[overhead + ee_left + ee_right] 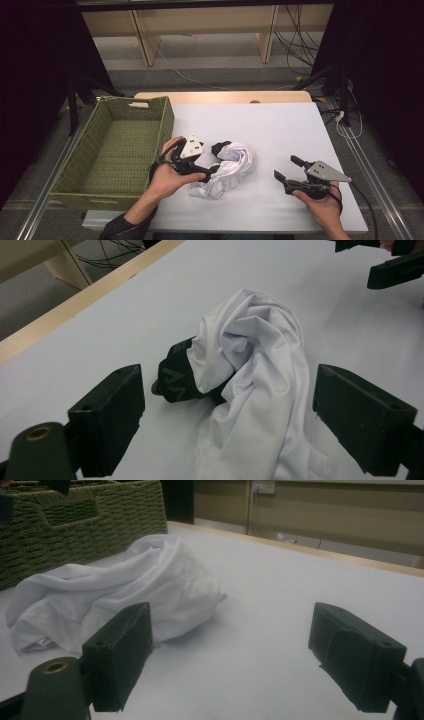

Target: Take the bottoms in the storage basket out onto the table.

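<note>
A crumpled white cloth garment with a black printed part [231, 167] lies bunched a little below the middle of the high view, on the pale grey tabletop [280, 130]. In the left gripper view it fills the centre, its white folds heaped over a dark piece with grey lettering [176, 376] that pokes out on the left side.

The left gripper [216, 159] sits just left of the heap in the high view, held in a hand [167, 175] coming up from the lower edge. Its jaws stand wide apart, one on each side of the garment in its own view, and the pads do not press on the fabric.

The right gripper [288, 168] rests at the lower right of the high view, well apart from the garment, in the other hand [322, 202]. Its jaws are also spread wide with bare tabletop between them; in its view the white heap [120, 597] lies at the left.

A green woven rectangular basket [162, 120] stands at the left of the high view, just beside the left hand.
</note>
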`<action>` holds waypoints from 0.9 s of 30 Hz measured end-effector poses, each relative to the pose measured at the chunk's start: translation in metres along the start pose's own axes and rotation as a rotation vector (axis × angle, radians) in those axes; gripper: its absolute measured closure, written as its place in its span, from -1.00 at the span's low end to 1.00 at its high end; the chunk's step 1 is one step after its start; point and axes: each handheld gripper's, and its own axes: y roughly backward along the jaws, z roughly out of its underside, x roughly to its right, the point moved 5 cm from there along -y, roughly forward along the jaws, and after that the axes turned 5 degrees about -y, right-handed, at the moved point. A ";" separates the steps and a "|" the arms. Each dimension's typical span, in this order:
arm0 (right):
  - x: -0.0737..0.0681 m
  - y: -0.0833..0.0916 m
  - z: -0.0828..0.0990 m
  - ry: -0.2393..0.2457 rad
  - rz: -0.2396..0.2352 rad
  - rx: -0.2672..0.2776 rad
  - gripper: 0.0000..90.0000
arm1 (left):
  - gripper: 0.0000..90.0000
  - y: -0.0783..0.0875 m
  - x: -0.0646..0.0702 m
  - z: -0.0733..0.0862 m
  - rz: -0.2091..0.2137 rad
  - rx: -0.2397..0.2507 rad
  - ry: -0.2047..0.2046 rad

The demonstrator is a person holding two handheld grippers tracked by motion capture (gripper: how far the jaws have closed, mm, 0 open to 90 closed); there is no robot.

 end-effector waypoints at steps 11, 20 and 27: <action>0.000 0.000 0.000 0.001 0.002 -0.006 -0.58 | -0.83 0.023 -0.017 0.000 -0.052 0.029 0.041; 0.000 0.000 0.000 0.000 0.002 -0.003 -0.58 | -0.91 0.040 -0.028 -0.002 -0.067 0.059 0.076; 0.000 0.001 0.000 0.003 0.006 -0.009 -0.58 | -0.92 0.051 -0.040 0.002 -0.107 0.063 0.079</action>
